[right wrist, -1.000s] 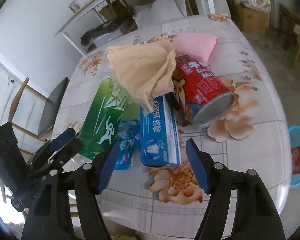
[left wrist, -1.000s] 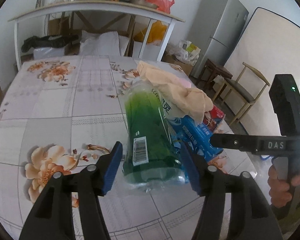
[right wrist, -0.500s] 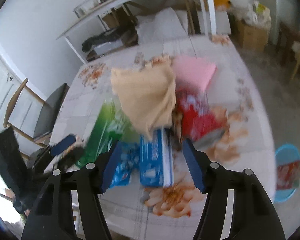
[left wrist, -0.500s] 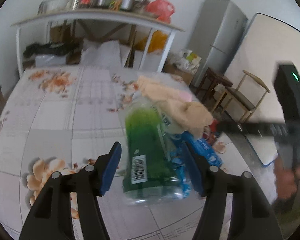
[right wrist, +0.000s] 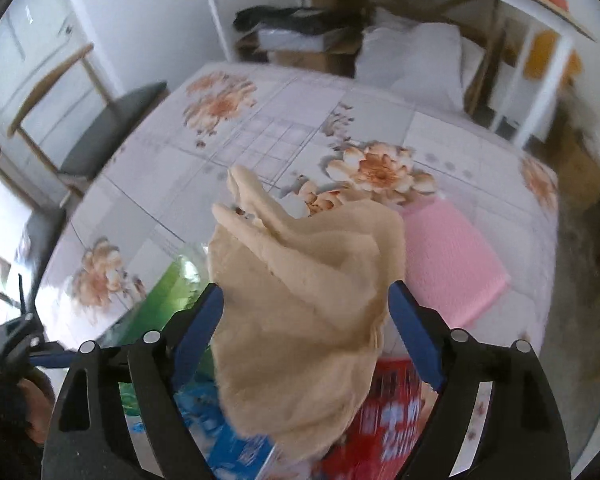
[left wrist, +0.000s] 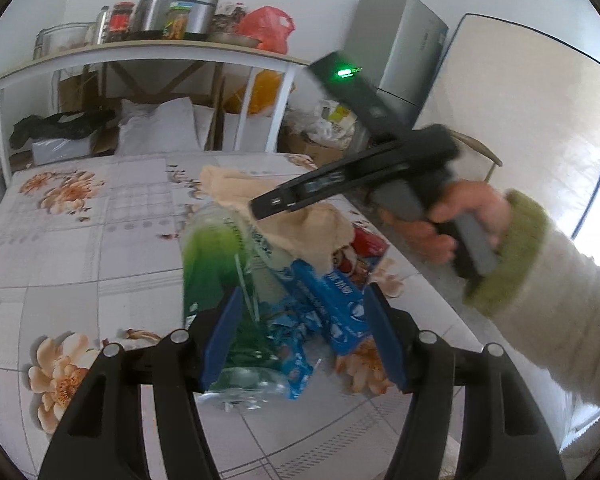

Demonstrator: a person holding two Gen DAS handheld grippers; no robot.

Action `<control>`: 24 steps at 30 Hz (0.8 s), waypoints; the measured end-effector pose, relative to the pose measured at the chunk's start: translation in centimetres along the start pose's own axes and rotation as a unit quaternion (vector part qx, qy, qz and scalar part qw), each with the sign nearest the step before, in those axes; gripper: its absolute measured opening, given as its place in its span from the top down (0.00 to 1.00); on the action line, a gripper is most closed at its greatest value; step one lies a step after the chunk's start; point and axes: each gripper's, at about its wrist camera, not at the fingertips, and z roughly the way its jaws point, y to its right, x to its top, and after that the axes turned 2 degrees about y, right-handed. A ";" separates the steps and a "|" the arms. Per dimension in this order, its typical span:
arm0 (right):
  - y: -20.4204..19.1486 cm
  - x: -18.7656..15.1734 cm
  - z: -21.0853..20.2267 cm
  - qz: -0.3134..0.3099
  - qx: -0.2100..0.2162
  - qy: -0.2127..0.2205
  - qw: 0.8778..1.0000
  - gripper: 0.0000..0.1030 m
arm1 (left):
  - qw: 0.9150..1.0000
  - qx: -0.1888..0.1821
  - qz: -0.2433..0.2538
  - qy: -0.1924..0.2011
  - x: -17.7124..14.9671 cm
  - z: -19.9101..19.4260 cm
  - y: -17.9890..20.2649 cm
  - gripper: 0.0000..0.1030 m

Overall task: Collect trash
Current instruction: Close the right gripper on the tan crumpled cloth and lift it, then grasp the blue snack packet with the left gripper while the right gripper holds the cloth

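Observation:
A pile of trash lies on the flowered table (left wrist: 80,248): a green plastic pack (left wrist: 208,264), a blue wrapper (left wrist: 288,352), a blue toothpaste box (left wrist: 332,300) and a red can (right wrist: 392,408), with a beige cloth (right wrist: 300,300) draped on top. My left gripper (left wrist: 304,336) is open low over the near end of the pile. Its left pad overlaps the green pack, and the wrapper lies between the pads. My right gripper (right wrist: 308,336) points down over the beige cloth, its jaws opening with the cloth between them. In the left wrist view the right gripper (left wrist: 284,200) hovers above the cloth.
A pink folded cloth (right wrist: 448,256) lies on the table beyond the can. A chair (right wrist: 108,120) stands at the table's far side. Behind the table are a white shelf (left wrist: 140,46) with pots and jars, a grey fridge (left wrist: 400,40) and a leaning board (left wrist: 520,140).
The right gripper moved from over the toothpaste box to over the beige cloth, rolled, and its jaws widened. The left gripper shifted right, so the green pack now sits behind its left pad.

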 end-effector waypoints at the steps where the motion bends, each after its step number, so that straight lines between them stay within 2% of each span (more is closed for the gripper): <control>1: 0.2 -0.2 0.2 0.003 0.003 -0.003 1.000 0.22 | 1.000 -0.003 0.002 0.000 0.0 0.0 0.2 0.41; 2: 0.4 -0.3 0.6 0.007 0.004 -0.007 1.000 0.23 | 1.000 -0.008 0.003 0.000 0.0 0.0 0.3 0.41; 5: 0.5 -0.6 1.1 0.017 0.012 -0.009 1.000 0.39 | 1.000 -0.016 0.006 -0.001 0.0 0.0 0.5 0.41; 7: 0.7 -0.9 1.3 0.028 0.014 -0.010 0.999 0.54 | 1.000 -0.020 0.007 -0.003 -0.2 0.0 0.7 0.41; 11: 1.6 -1.5 0.8 0.064 0.031 -0.001 0.997 0.67 | 1.000 -0.024 0.010 -0.005 -0.3 -0.1 1.0 0.41; 13: 2.2 -1.7 0.1 0.089 0.047 0.011 0.995 0.90 | 1.000 -0.023 0.011 -0.005 -0.3 -0.1 1.1 0.41; 14: 2.4 -1.8 -0.2 0.099 0.051 0.016 0.994 0.94 | 1.000 -0.021 0.011 -0.005 -0.4 -0.2 1.1 0.41; 20: 3.6 -3.1 -3.5 0.152 0.064 0.062 0.984 0.97 | 1.000 -0.003 0.010 -0.017 -1.0 0.2 0.9 0.41; 24: 3.9 -4.5 -6.9 0.176 0.080 0.104 0.976 0.97 | 0.999 0.016 0.028 -0.033 -1.7 0.8 1.2 0.44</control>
